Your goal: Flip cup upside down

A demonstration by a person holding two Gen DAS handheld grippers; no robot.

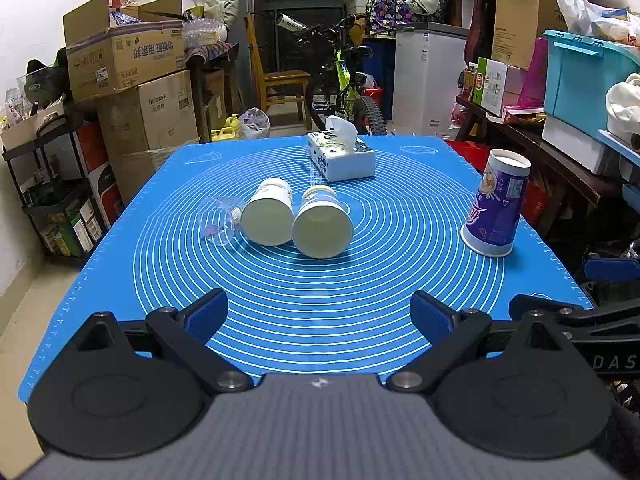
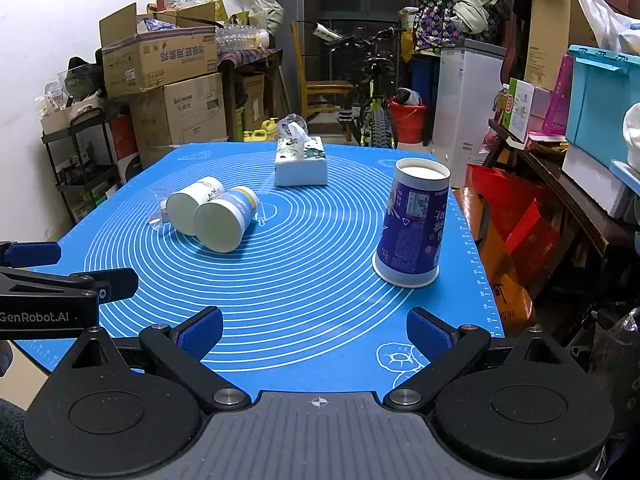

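We see the purple cup [image 2: 410, 226] standing mouth-down on the right side of the blue mat [image 2: 312, 280], wide rim on the mat, narrow base up, near the mat's right edge. Same purple cup [image 1: 496, 204] shows at right in the left wrist view.

2 paper cups lie on their sides left of mat centre, mouths toward us and touching each other: the white cup [image 1: 268, 212] and the yellow-banded cup [image 1: 322, 222]. A clear plastic cup [image 1: 218, 220] lies on its side against the white cup's left. The tissue box [image 1: 340, 156] sits behind them at the far middle of the mat, well apart from the purple cup.

Our left gripper [image 1: 318, 314] hovers over the near edge of the mat, jaws spread wide, nothing between them. Our right gripper [image 2: 314, 330] is also spread wide and holds nothing, with the purple cup ahead and to its right. Neither touches a cup.
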